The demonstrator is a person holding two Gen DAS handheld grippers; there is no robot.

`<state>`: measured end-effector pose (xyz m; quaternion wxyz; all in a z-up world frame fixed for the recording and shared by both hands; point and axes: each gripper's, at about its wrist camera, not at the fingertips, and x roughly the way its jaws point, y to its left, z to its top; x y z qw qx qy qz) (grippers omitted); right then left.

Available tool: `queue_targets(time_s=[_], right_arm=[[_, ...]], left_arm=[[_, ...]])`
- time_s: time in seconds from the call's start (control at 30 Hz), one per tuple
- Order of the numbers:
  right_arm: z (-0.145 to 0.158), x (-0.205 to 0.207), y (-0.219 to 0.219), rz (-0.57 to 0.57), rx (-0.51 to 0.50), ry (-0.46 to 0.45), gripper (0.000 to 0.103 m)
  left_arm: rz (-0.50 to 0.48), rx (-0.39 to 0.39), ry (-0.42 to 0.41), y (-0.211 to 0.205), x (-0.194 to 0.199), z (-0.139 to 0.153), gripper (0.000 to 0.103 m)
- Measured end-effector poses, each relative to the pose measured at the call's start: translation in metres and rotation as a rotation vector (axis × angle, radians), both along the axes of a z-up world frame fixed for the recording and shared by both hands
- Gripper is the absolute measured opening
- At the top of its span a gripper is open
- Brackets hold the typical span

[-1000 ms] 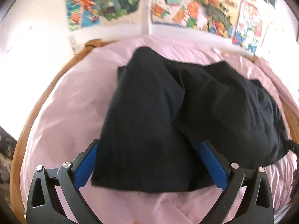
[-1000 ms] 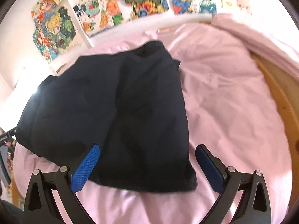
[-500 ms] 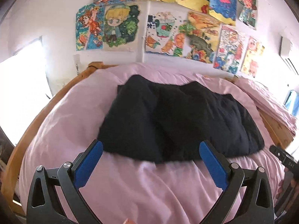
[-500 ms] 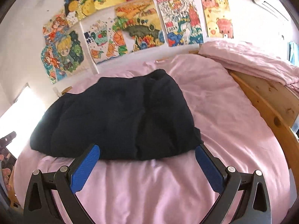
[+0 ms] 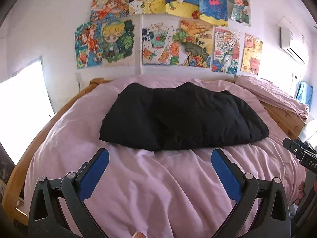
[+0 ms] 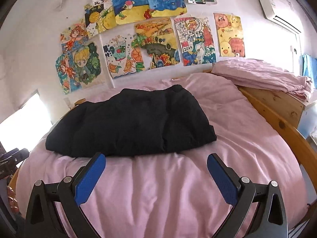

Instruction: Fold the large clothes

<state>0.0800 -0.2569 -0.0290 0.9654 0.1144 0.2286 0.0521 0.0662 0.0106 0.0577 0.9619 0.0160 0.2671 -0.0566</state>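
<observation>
Garment (image 5: 184, 119) lies beyond my fingers, long axis left to right. Left gripper (image 5: 160, 165) and right gripper (image 6: 156, 167) gape wide, empty, about equally near.

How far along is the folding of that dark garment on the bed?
Mostly done, it seems: the black garment lies folded in a compact bundle on the pink bedding. Nothing is in hand: the left gripper and right gripper hover short of it, jaws open and empty. Perhaps one more fold or some tidying remains.
</observation>
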Motion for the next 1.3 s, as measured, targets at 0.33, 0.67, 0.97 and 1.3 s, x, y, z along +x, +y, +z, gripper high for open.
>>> queue_targets(time_s=[0.33,0.67,0.97,1.3], right_arm=[[-0.001,-0.038,0.016,0.026,-0.057,-0.044,0.103],[-0.008,-0.066,0.024,0.035,-0.081,-0.041,0.103],[-0.014,-0.071,0.023,0.033,-0.091,-0.033,0.103],[-0.017,-0.07,0.02,0.013,-0.098,-0.033,0.103]], left_arm=[[-0.01,0.057,-0.034,-0.018,-0.041,-0.022,0.101],[0.051,0.058,-0.097,-0.029,-0.068,-0.031,0.102],[0.076,0.065,-0.115,-0.034,-0.073,-0.033,0.102],[0.113,0.058,-0.057,-0.033,-0.065,-0.043,0.102]])
